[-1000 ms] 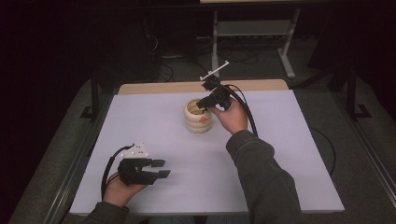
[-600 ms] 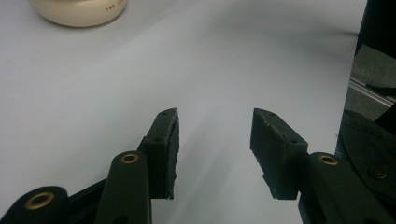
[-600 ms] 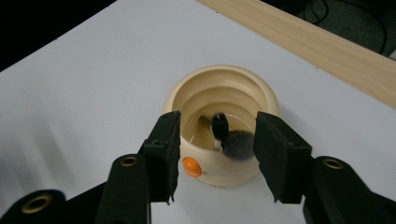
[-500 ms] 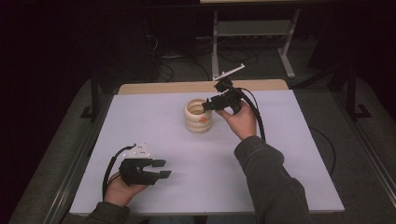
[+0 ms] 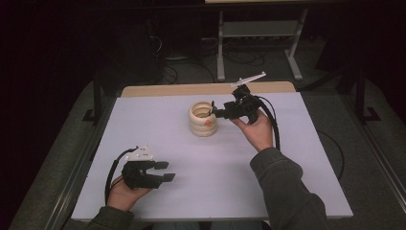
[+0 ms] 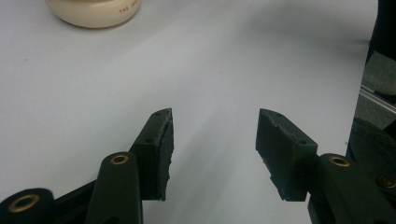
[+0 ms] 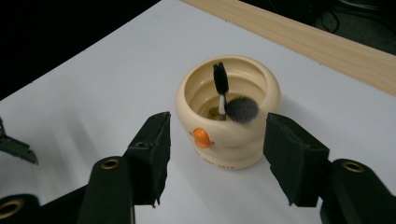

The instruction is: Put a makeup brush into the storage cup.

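Left hand-held gripper [image 5: 163,171] rests low on the white table [image 5: 297,158], jaws apart and widening, nothing between them. One cream ribbed jar [image 5: 202,118] sits mid-table, orange dot on its side, red lettering too small to read; two brushes [image 7: 227,100] stand inside. Right hand-held gripper [image 5: 214,112] beside the rim, jaws just opened, empty.

cream ribbed pots [image 5: 202,120]: one, stood toward the far edge of the white table [image 5: 297,158].
brushes: two stood inside the pot, one black narrow brush [image 7: 220,81] and one grey fluffy brush [image 7: 242,109].
orange dots on the pot [image 7: 201,137]: one.
grippers: two, left gripper [image 5: 165,171] and right gripper [image 5: 214,111].
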`<state>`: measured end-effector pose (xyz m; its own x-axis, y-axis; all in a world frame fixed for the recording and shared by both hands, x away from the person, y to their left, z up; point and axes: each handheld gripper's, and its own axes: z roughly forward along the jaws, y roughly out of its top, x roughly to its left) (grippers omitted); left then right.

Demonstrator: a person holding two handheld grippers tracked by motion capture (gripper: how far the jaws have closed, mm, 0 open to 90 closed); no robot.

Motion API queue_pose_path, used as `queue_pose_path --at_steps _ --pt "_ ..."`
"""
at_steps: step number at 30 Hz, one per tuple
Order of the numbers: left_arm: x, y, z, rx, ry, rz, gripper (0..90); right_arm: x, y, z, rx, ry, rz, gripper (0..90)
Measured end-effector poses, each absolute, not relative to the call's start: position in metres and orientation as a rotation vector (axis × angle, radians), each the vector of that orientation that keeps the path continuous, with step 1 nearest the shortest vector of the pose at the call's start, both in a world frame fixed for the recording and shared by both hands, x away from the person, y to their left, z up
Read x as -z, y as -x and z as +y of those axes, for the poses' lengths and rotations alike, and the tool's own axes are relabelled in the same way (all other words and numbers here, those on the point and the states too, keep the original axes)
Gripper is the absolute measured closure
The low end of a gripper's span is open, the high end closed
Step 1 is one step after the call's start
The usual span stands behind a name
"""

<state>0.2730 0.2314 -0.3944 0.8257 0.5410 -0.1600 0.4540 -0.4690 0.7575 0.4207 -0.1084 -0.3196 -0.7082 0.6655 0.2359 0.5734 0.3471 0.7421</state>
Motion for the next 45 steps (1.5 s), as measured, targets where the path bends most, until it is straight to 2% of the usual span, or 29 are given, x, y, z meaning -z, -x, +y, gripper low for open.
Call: queue_pose_path --at_steps 20,45 --pt "0.392 -0.273 0.232 -0.14 -2.103 0.754 39.1 0.345 -0.395 -0.14 -1.335 -1.21 2.47 33.7" --pt "0.391 -0.274 0.237 -0.157 -2.085 0.783 34.6 0.355 -0.363 -0.169 -1.388 -1.195 2.443 29.7"
